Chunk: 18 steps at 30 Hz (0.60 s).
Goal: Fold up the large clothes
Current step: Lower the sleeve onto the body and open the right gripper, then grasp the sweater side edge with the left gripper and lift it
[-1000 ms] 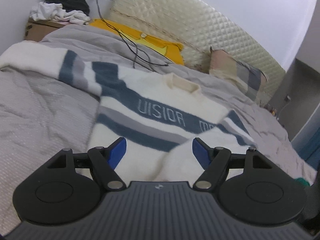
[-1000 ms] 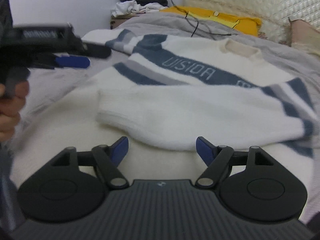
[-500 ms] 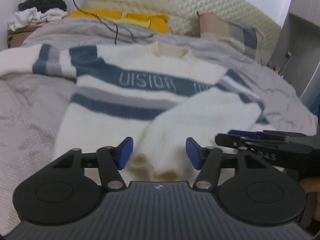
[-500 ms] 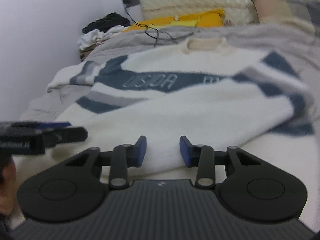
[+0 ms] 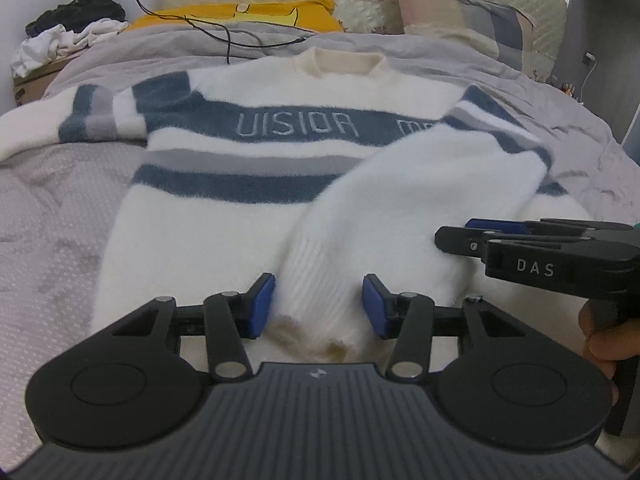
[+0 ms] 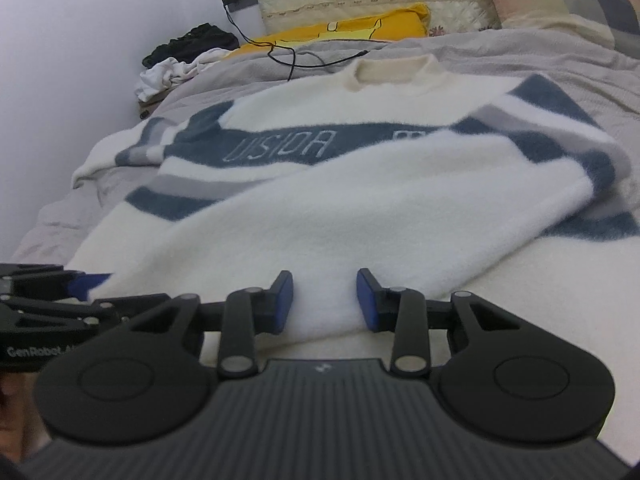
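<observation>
A fluffy white sweater (image 5: pixel 256 152) with blue and grey stripes lies face up on the bed, neck away from me. One sleeve (image 5: pixel 400 200) is folded across its front. My left gripper (image 5: pixel 318 306) straddles that sleeve's ribbed cuff (image 5: pixel 320 312); its jaws are closing, and the blue pads stand just off the cuff's sides. My right gripper (image 6: pixel 325 302) sits low over the same sleeve (image 6: pixel 340 220) farther along, jaws closing with fabric between the pads. Seen side on, it is the right gripper (image 5: pixel 468 232) at the frame's right edge. The left gripper (image 6: pixel 80 284) shows at the left.
A grey bedspread (image 5: pixel 52 220) covers the bed. A yellow pillow (image 5: pixel 240 16) and a patchwork pillow (image 5: pixel 460 12) lean on the quilted headboard. A black cable (image 5: pixel 228 40) trails over the cover. A heap of clothes (image 5: pixel 68 32) rests on a box at the far left.
Both grippers sank toward the sweater and rolled level. Their jaws narrowed from wide apart to either side of the folded sleeve. The two grippers came close together.
</observation>
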Tool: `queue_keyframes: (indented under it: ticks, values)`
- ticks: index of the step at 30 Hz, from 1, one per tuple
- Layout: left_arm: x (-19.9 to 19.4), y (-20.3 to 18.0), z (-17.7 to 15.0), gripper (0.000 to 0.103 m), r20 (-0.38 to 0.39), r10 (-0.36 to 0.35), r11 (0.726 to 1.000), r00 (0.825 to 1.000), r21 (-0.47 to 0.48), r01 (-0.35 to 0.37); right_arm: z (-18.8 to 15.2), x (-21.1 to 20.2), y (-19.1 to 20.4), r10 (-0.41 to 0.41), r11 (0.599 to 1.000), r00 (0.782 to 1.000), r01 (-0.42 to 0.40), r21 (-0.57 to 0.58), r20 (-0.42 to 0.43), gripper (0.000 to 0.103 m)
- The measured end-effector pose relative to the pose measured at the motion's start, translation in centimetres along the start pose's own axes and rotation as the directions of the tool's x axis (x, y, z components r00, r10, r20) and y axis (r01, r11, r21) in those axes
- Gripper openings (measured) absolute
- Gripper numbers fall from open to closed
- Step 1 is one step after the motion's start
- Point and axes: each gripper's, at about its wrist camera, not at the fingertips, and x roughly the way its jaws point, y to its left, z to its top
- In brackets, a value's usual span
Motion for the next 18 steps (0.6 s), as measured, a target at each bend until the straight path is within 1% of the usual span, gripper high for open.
queue_keyframes:
  ticks: [3, 4, 5, 7, 8, 9, 10, 12, 14, 16, 17, 18]
  values:
    - [-0.6, 0.1, 0.1, 0.054, 0.016, -0.008, 1.000, 1.000, -0.010, 0.008, 0.0, -1.2, -0.1, -0.006, 0.999, 1.000, 0.005, 0.039, 0.018, 0.038]
    - [-0.9, 0.3, 0.2, 0.054, 0.026, -0.016, 1.000, 1.000, -0.022, 0.016, 0.0, -1.8, -0.2, -0.016, 0.999, 1.000, 0.015, 0.049, 0.025, 0.039]
    - [-1.3, 0.5, 0.3, 0.054, 0.038, -0.022, 0.999, 0.999, -0.036, 0.023, 0.1, -2.5, -0.1, -0.044, 0.998, 0.998, 0.042, 0.055, 0.034, 0.040]
    - [-2.4, 1.3, 0.6, 0.055, 0.071, -0.034, 0.996, 0.997, -0.081, 0.039, 0.1, -4.2, -0.1, -0.069, 0.996, 0.996, 0.065, 0.067, 0.060, 0.040]
    - [-3.0, 2.0, 0.8, 0.056, 0.093, -0.037, 0.992, 0.995, -0.119, 0.048, 0.1, -5.2, -0.2, -0.076, 0.994, 0.994, 0.070, 0.081, 0.074, 0.040]
    - [-3.5, 2.7, 0.9, 0.058, 0.116, -0.038, 0.984, 0.992, -0.168, 0.057, 0.1, -6.0, -0.3, -0.083, 0.993, 0.993, 0.075, 0.094, 0.083, 0.040]
    - [-3.8, 3.7, 1.0, 0.061, 0.134, -0.044, 0.969, 0.990, -0.234, 0.075, 0.1, -6.8, -0.3, -0.090, 0.991, 0.992, 0.080, 0.108, 0.092, 0.040]
    - [-3.6, 5.4, 1.4, 0.061, 0.131, -0.073, 0.943, 0.989, -0.315, 0.111, -0.1, -8.2, -0.3, -0.104, 0.986, 0.989, 0.089, 0.143, 0.101, 0.041]
    - [-3.5, 7.0, 1.9, 0.061, 0.129, -0.049, 0.930, 0.990, -0.355, 0.092, -0.3, -9.3, -0.4, -0.100, 0.978, 0.990, 0.079, 0.192, 0.100, 0.041]
    - [-3.4, 8.7, 2.9, 0.061, 0.133, -0.032, 0.913, 0.991, -0.399, 0.083, -0.5, -10.2, -0.1, -0.092, 0.975, 0.990, 0.067, 0.214, 0.109, 0.041]
    - [-3.3, 9.8, 3.4, 0.061, 0.140, -0.022, 0.901, 0.990, -0.427, 0.080, -0.6, -10.7, 0.0, -0.088, 0.974, 0.989, 0.061, 0.218, 0.117, 0.045]
    - [-3.3, 11.1, 4.1, 0.061, 0.148, -0.002, 0.886, 0.989, -0.459, 0.071, -0.8, -11.0, 0.2, -0.089, 0.974, 0.988, 0.059, 0.219, 0.127, 0.051]
